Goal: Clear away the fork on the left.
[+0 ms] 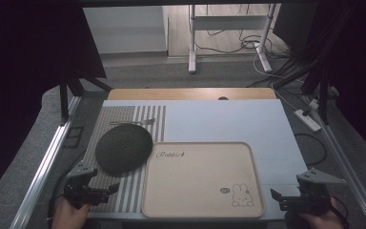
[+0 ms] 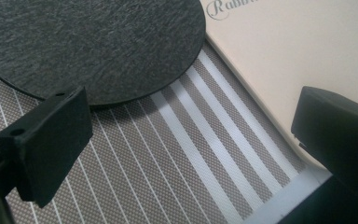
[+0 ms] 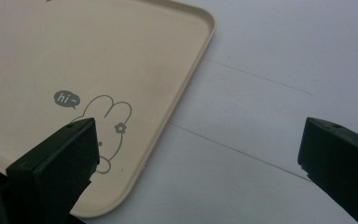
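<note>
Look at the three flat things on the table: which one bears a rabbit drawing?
The beige tray: a rabbit sits in its near right corner. The dark round mat is plain, the placemat only striped.

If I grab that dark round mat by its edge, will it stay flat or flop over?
The dark round mat looks thin and felt-like, so it would probably sag when lifted by one edge. It lies flat, so rolling seems unlikely. Its edge overlaps the beige tray, which might catch a push.

Both hands (image 1: 69,214) cut off at bottom edge in high view, thin item (image 1: 133,122) past the dark round mat (image 1: 124,148) too small to identify, tray (image 3: 74,60) cropped at the right gripper view's left and top edges, "Rabbit" lettering (image 2: 230,8) clipped in left gripper view.
</note>
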